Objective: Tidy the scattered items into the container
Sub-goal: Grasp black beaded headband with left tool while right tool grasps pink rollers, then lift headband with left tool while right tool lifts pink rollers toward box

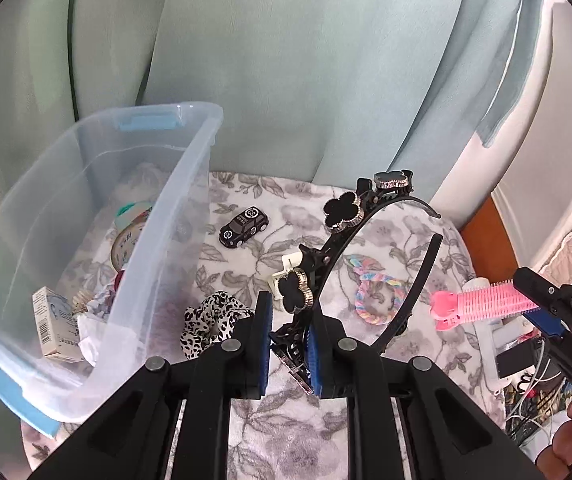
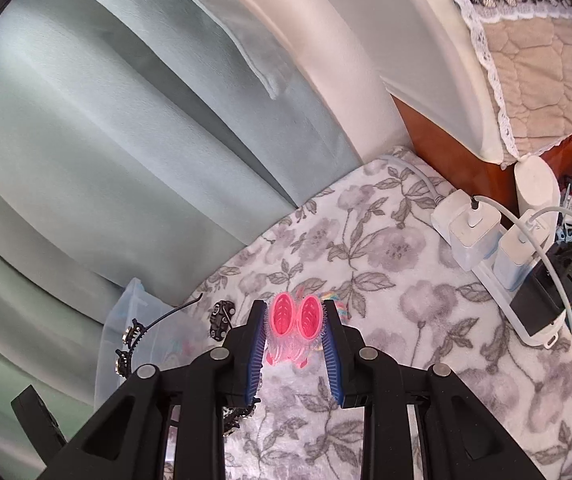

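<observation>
Left gripper [image 1: 289, 350]: clenched on black clover-studded plastic headband [image 1: 336, 256].
Right gripper [image 2: 296, 344]: clenched on pink plastic hair roller [image 2: 296, 316].
Surface: grey floral blanket [image 2: 406, 320], clear plastic bin [image 1: 157, 240] at its left edge.

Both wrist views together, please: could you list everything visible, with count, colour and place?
Clear plastic storage bin with blue handles: one, left on the table, holding a small white carton and other oddments.
Black toy car: one, on the floral grey-white cloth beside the bin.
Leopard-print scrunchie: one, black-white, near the bin.
Pastel rainbow braided hair tie: one, on the cloth.
Black headband with clover ornaments: one, lifted, clamped in the left tool.
Pink hair-roller clip: one, clamped in the right tool.
White power strip with chargers: one, right edge.
Pale green curtain: behind.
Person's fingers: on the right tool's handle.
</observation>
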Motion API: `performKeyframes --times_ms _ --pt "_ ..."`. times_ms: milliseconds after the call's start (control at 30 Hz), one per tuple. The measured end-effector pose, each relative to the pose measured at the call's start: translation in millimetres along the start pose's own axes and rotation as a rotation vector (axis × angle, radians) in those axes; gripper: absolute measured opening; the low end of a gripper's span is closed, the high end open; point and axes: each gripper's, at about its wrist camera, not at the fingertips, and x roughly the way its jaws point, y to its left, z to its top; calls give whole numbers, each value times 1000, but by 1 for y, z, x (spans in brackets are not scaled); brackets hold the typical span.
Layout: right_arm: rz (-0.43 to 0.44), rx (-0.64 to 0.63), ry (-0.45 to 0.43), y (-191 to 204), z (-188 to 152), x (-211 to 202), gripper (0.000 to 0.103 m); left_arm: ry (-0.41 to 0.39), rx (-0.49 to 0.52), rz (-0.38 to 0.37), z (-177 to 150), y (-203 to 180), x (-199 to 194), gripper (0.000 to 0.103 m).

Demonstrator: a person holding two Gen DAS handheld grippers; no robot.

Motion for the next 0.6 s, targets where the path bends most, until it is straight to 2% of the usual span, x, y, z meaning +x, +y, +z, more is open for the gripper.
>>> performKeyframes --times_ms 333,600 --pt "62 -62 -68 31 -15 -65 29 -116 12 -47 6 2 -71 16" --pt "100 -129 -127 60 -25 -106 29 -170 17 -77 8 4 -104 16"
